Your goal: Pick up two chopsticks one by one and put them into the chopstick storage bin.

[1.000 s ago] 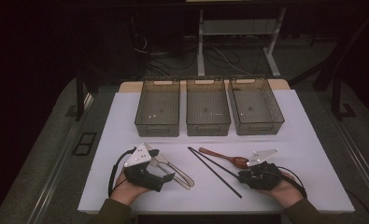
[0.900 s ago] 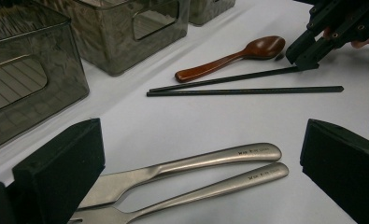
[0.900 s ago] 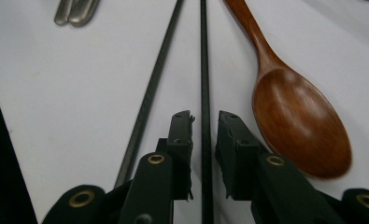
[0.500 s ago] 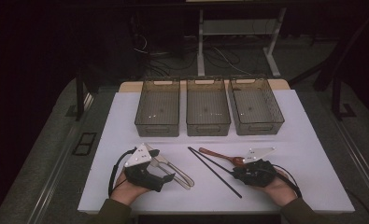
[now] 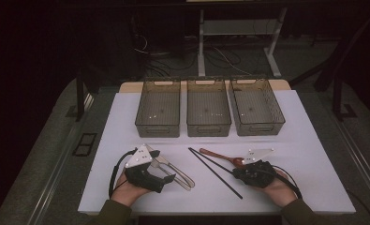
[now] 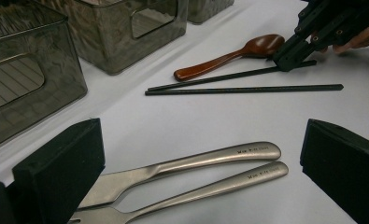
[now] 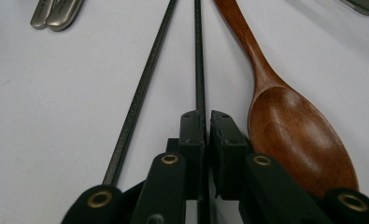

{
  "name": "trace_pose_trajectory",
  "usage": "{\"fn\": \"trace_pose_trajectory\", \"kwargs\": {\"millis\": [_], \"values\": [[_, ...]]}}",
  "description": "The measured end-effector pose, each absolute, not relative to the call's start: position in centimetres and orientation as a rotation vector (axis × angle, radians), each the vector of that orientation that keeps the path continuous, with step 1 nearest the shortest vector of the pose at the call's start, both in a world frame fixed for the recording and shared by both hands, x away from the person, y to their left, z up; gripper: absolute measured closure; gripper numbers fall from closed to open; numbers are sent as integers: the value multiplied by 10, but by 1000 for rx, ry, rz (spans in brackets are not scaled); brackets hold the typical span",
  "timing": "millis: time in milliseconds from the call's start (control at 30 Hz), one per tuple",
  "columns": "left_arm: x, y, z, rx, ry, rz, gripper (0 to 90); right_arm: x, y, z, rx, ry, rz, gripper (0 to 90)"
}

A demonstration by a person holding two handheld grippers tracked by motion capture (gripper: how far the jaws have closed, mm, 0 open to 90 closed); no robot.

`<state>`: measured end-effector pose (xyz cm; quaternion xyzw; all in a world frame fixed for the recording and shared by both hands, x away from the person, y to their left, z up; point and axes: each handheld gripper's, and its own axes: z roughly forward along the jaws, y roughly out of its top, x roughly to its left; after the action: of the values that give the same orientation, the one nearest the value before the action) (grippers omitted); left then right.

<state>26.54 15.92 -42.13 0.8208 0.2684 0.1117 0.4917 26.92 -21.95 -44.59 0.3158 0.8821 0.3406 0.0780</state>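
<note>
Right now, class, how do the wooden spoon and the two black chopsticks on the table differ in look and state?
The wooden spoon is reddish-brown with a broad bowl; the chopsticks are black, thin and straight. The spoon lies free beside the right gripper, while one chopstick sits between its closed jaws; the other lies loose. Both rest flat on the white table.

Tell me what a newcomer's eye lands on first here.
Three smoky see-through plastic bins stand in a row at the white table's far side. Nearer, the right gripper has just been closing on one thin black chopstick, beside a brown wooden spoon. The left gripper stands open around two steel handles.
</note>
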Motion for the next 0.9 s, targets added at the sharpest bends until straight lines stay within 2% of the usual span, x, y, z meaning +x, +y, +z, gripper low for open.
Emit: {"fn": "trace_pose_trajectory", "kwargs": {"millis": [900], "values": [[266, 159, -422, 1994, 640, 264, 0, 263, -242, -426, 944, 2600, 1149, 846]]}}
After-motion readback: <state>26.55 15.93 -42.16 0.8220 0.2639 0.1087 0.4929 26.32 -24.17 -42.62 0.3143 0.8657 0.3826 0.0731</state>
